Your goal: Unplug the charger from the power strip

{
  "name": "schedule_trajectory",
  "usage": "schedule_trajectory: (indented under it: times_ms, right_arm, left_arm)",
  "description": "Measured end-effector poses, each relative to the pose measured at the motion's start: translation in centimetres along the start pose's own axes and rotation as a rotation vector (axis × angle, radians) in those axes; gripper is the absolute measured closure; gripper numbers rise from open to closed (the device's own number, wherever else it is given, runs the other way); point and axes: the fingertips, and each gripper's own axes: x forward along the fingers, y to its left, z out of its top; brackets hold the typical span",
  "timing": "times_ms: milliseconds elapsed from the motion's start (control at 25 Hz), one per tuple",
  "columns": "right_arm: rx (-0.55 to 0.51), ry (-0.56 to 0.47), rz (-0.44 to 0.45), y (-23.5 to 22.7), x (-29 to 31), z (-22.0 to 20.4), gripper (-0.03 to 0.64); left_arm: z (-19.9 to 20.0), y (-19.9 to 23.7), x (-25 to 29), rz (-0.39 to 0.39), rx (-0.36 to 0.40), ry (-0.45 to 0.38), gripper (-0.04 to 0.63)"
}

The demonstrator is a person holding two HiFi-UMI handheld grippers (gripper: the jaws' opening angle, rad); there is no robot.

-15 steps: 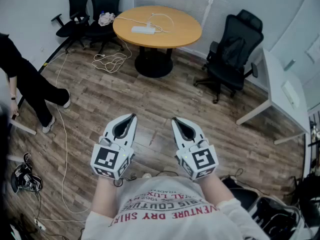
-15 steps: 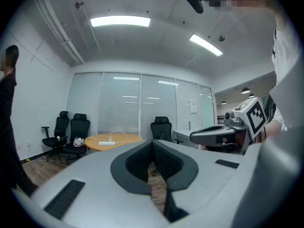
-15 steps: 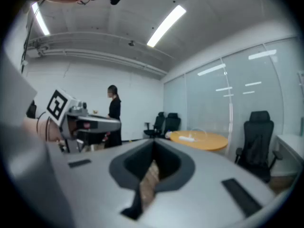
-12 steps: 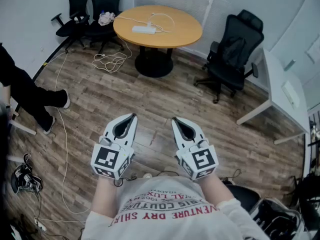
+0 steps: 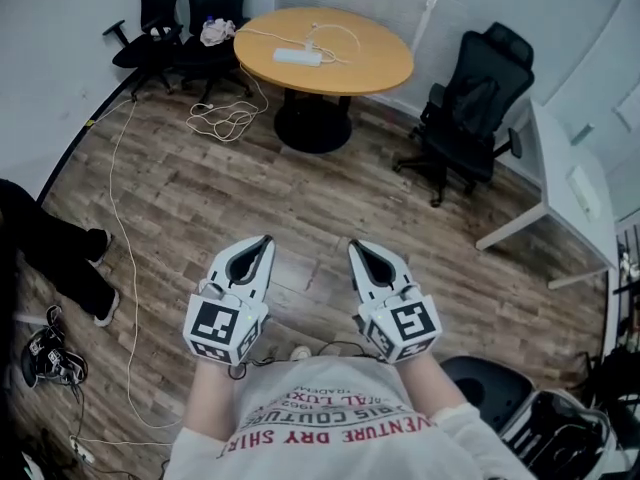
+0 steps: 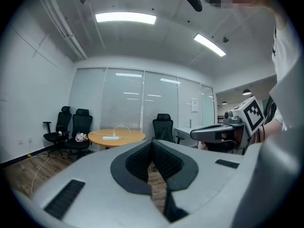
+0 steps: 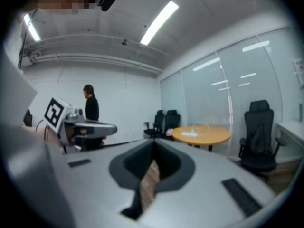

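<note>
A person's legs (image 5: 55,263) stood at the left edge, and a loose white cable (image 5: 225,123) lay coiled on the floor, where a foot could snag it on the walk over. The left tool (image 5: 263,240) was pressed together, empty. The power strip (image 5: 298,56), its charger too small to pick out, lay on the round surface (image 5: 375,68) at upper centre. The right tool (image 5: 354,244) was likewise closed on nothing. Open floor lay ahead; an office chair (image 5: 465,118) crowded the right.
</note>
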Motion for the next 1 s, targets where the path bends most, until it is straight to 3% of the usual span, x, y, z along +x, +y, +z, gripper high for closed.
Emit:
schedule_trajectory:
  times_ms: [320, 560, 800, 1000]
  right_arm:
    - [-0.027, 0.059, 0.032, 1.5, 2.7, -1.2, 0.589]
    - [-0.043, 0.078, 0.084, 1.0, 6.5, -1.5, 0.589]
    - [-0.022, 0.082, 0.131, -3.1, 12.8, -2.0, 0.589]
    - [-0.005, 0.073, 0.158, -9.3, 19.9, -0.4, 0.589]
  left_arm:
    - [-1.9, 4.0, -1.3, 0.071, -0.084, 0.012, 0.565]
    - [-2.7, 7.0, -0.4, 0.132, -0.103, 0.019, 0.565]
    - [-3.1, 10.9, 4.8, 0.190, -0.105, 0.053, 0.565]
    - [-1.2, 14.5, 12.8, 0.205, -0.068, 0.065, 0.565]
